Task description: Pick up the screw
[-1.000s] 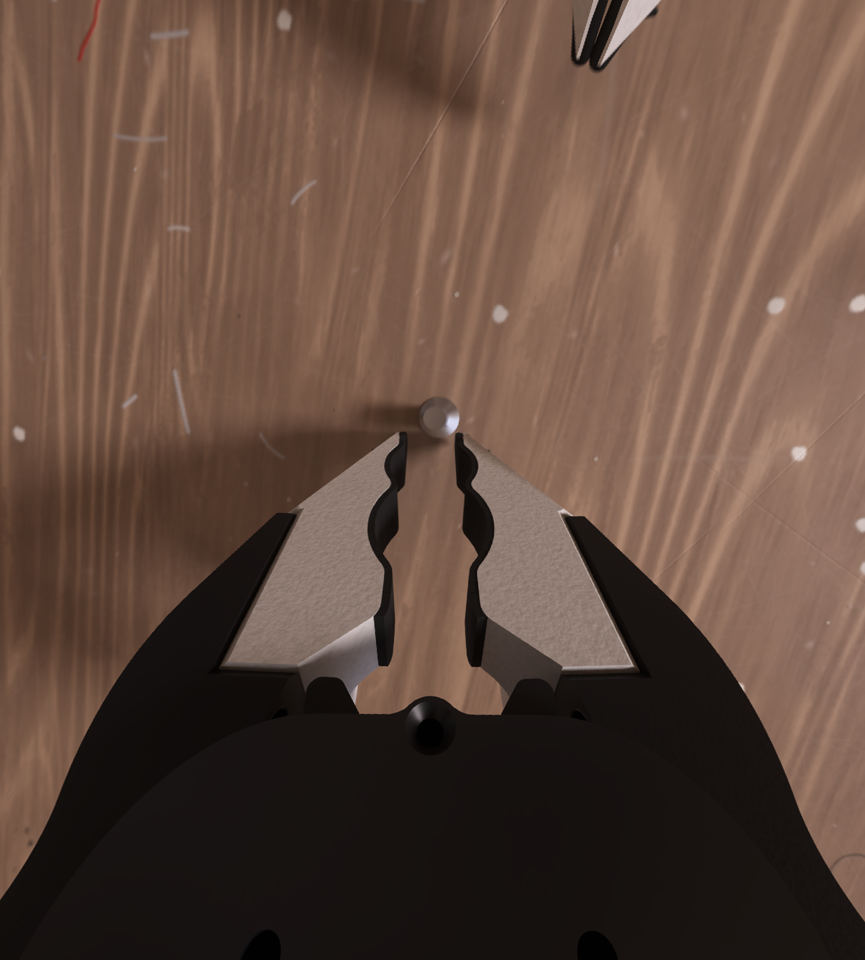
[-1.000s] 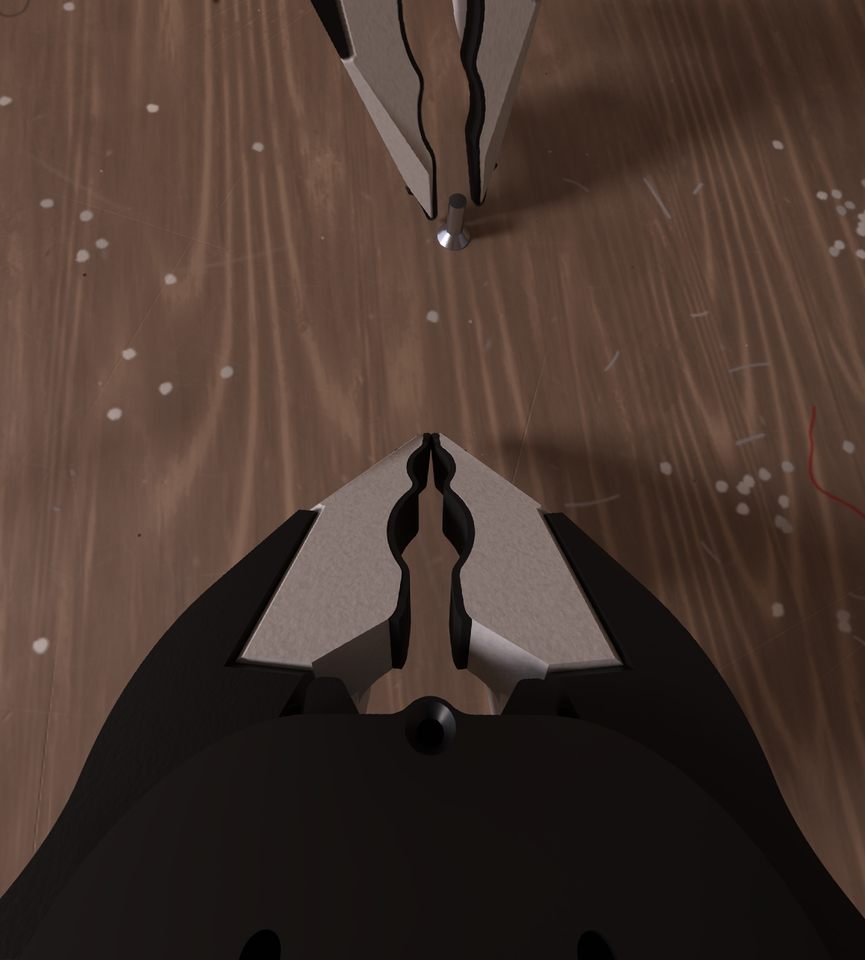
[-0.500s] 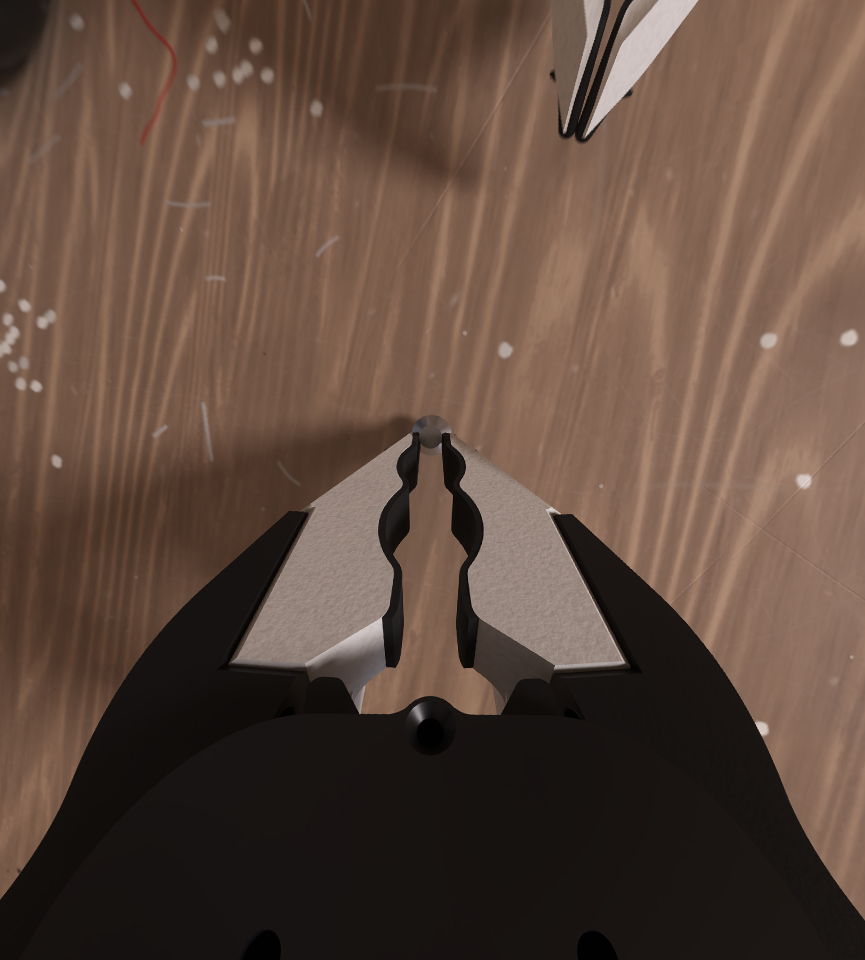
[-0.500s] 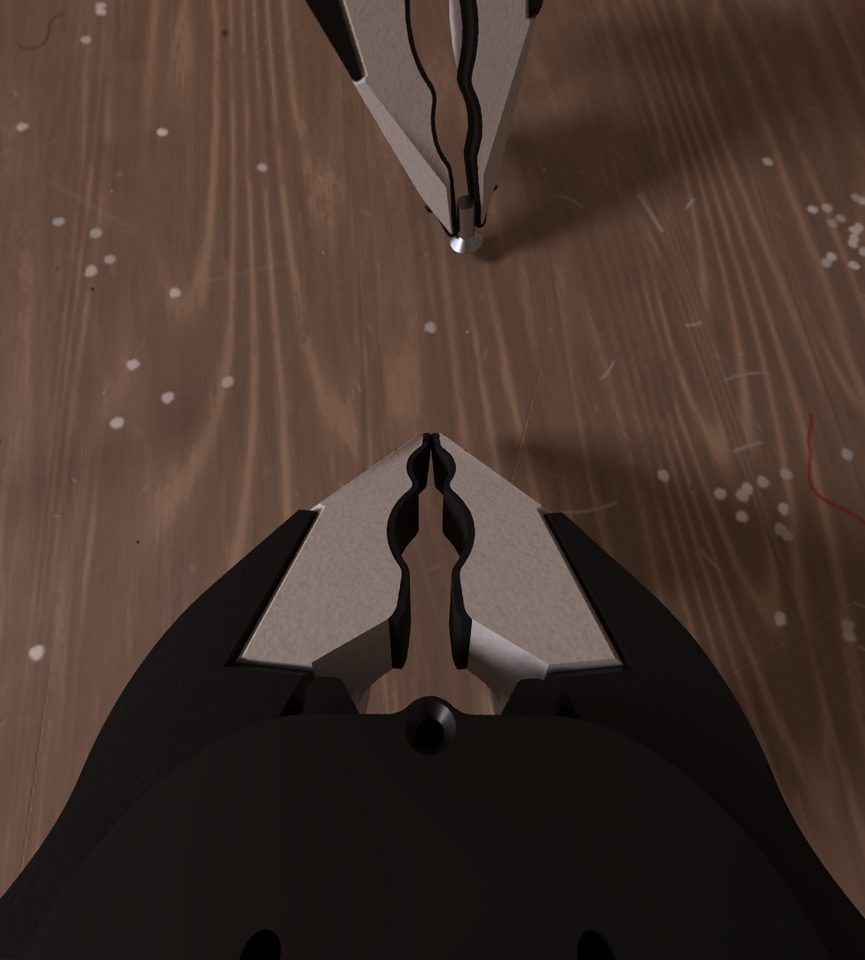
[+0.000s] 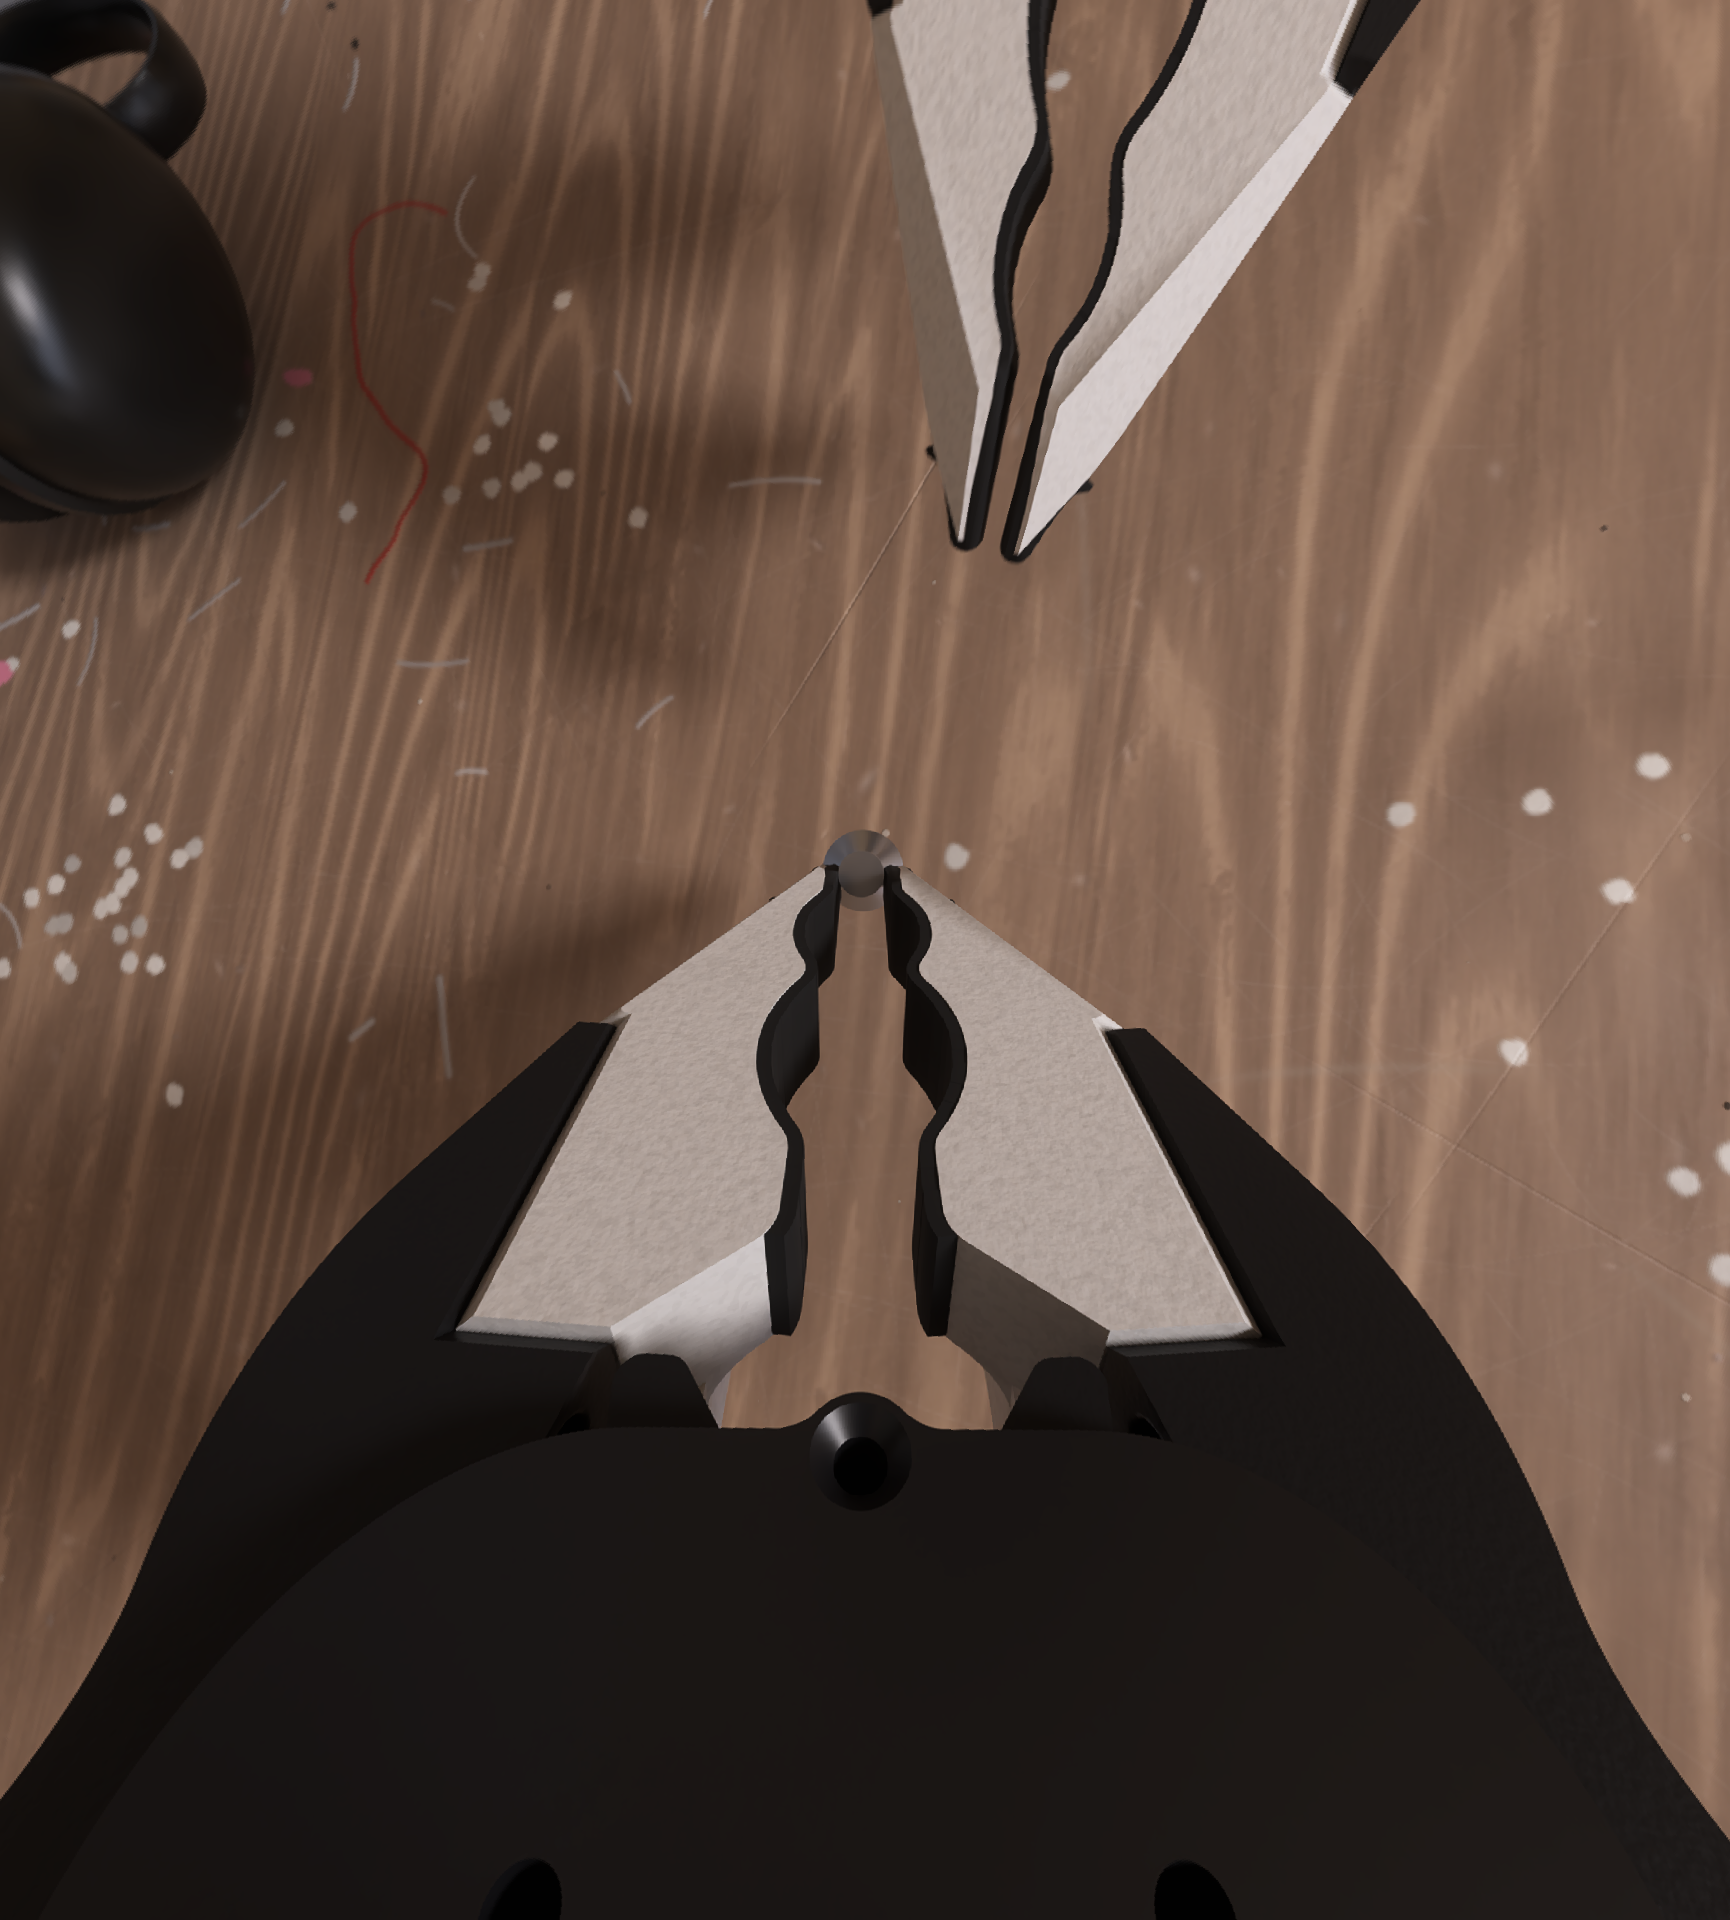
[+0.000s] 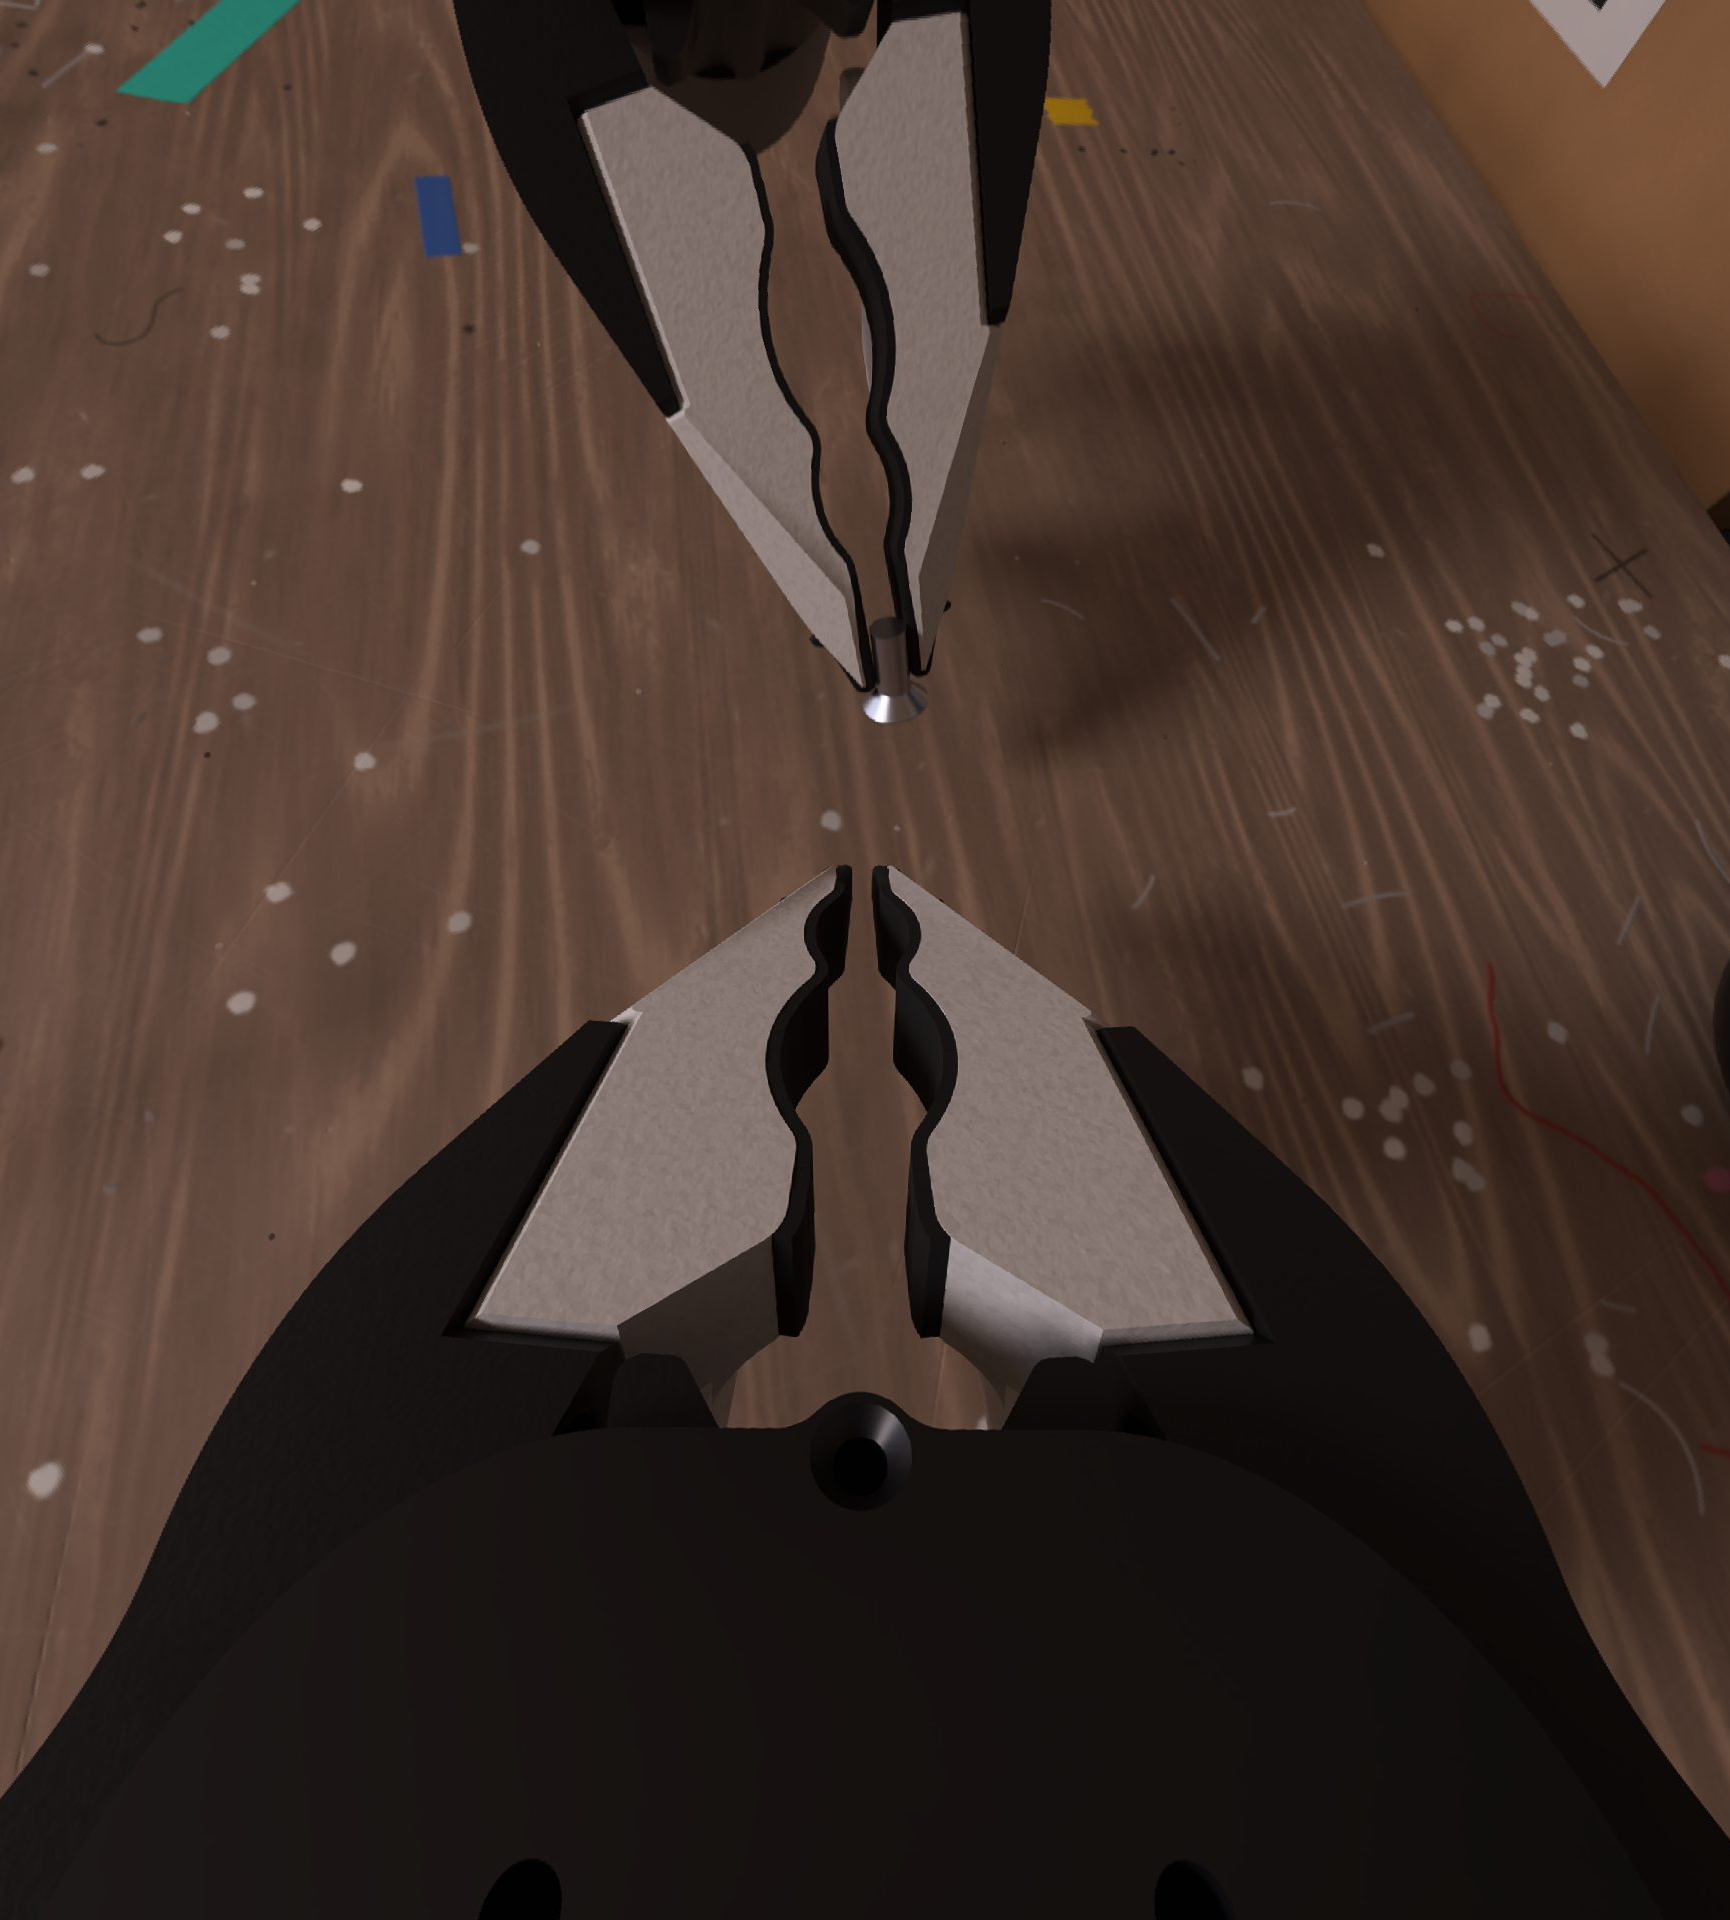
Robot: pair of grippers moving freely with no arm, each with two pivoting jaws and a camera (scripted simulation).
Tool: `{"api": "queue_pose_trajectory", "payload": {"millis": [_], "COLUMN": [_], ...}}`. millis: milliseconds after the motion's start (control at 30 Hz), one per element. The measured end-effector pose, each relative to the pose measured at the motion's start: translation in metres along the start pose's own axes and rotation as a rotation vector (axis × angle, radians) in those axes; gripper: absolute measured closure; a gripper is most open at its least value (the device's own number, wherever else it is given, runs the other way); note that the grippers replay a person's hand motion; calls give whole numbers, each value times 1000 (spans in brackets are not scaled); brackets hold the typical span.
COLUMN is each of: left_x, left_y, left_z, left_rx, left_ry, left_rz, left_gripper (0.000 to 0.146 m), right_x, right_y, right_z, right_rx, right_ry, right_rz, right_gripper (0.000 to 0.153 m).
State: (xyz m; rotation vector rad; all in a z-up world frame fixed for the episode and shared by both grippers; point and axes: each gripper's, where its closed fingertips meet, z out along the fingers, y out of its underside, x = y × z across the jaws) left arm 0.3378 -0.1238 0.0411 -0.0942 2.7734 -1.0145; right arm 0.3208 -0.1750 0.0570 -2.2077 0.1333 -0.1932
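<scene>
Now the left gripper [image 5: 862, 883] has risen off the counter [image 5: 1360, 665] with its jaws clenched on the screw [image 5: 858, 871], so the pickup looks essentially achieved. Pinched by its shank at the very jaw tips, head down, the screw hangs clear of the wood. Beyond the screw, the right gripper [image 6: 862, 875] has parted its jaws slightly, holding nothing.

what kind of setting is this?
Probably a workshop bench: a scuffed, speckled wooden tabletop, tape scraps, a stray red wire, and the left gripper holding a metal screw.
</scene>
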Motion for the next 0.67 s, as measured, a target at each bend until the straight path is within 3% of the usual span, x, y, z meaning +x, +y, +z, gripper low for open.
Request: {"api": "queue_pose_trajectory", "payload": {"millis": [467,667], "left_x": [-2,-10], "left_y": [-9,6], "left_z": [-7,-14], "left_rx": [50,-40], "left_ry": [-20,-48], "left_rz": [34,-9], "left_gripper": [138,138], "right_x": [0,2], "right_y": [-9,-6], "right_z": [3,2], "right_rx": [20,14], "right_ry": [26,34], "right_rz": [-17,-13], "right_gripper": [145,146]}}
